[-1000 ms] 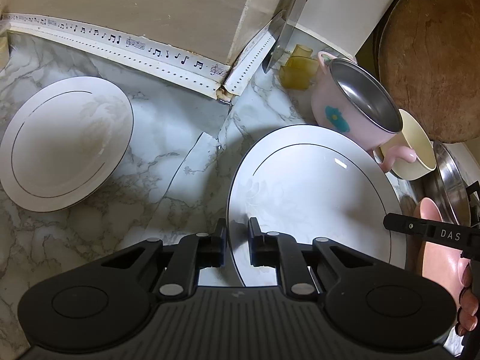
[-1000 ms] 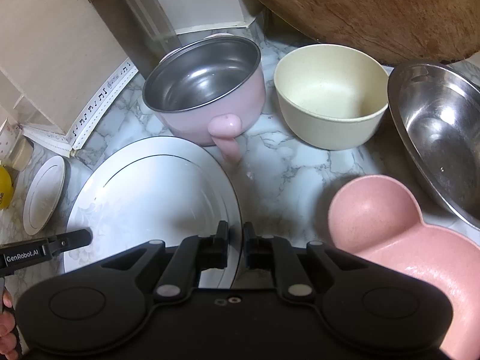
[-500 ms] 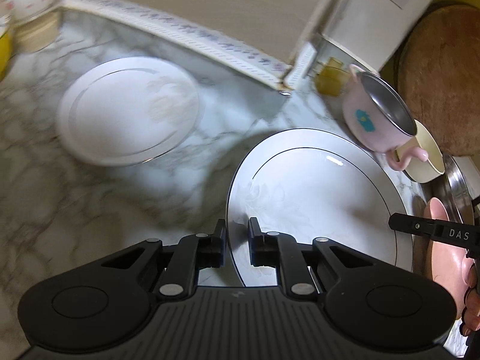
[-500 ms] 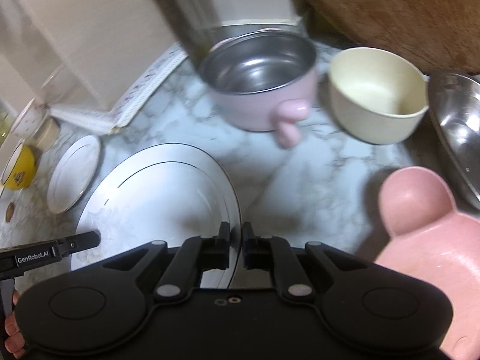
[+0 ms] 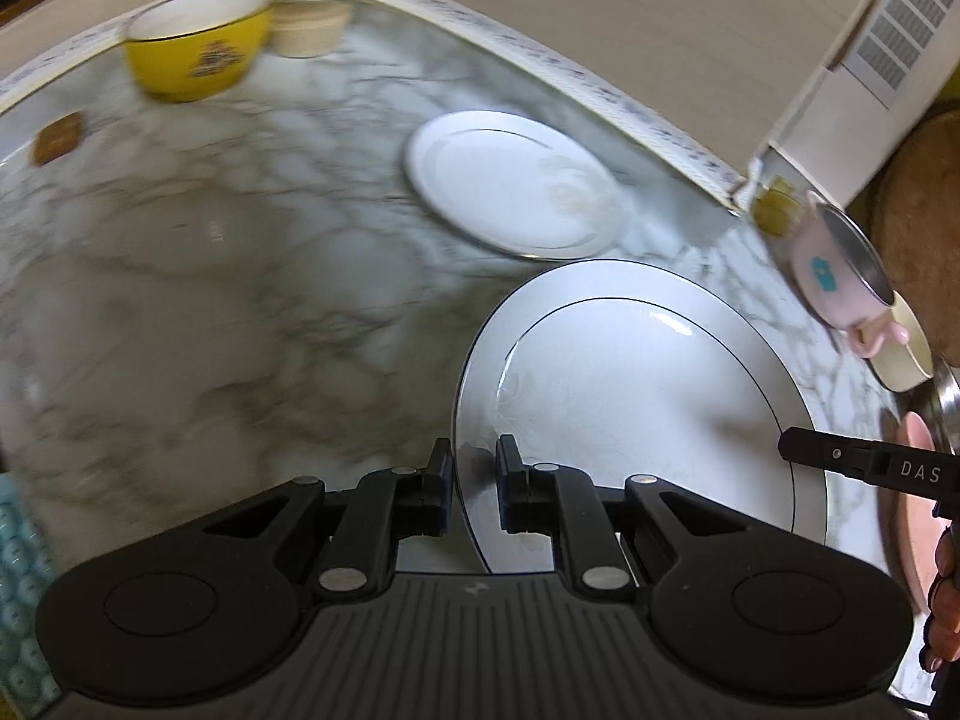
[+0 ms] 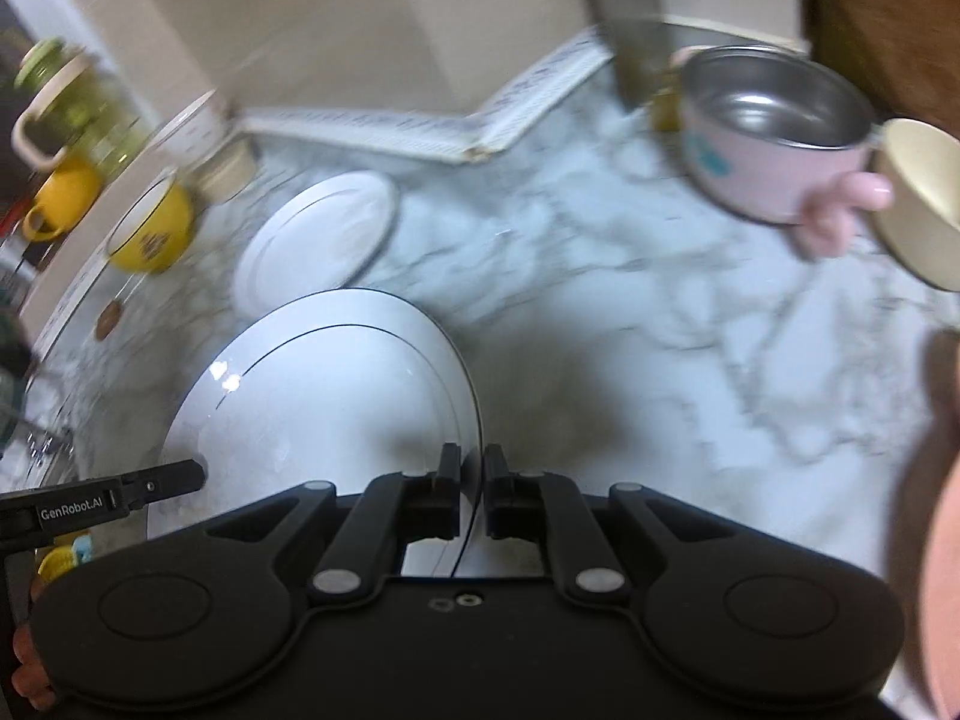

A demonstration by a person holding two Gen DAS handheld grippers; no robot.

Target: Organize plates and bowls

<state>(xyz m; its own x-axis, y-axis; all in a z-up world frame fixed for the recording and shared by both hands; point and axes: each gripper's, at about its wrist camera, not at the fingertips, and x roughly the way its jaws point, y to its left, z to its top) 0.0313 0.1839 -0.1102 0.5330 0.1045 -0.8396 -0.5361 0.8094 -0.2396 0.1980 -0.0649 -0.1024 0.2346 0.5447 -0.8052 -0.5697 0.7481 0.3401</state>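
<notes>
large plate (image 5: 648,396) empty, clamped by both grippers, steel-lined pink pot (image 6: 774,126) empty

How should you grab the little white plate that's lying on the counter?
Pinch the thin rim of the little plate. It lies flat on the marble counter, so only its edge offers anything to grab. Come from the open counter side, low and slanted, since the wall runs close behind it. Both tongs are busy holding the big plate.
</notes>
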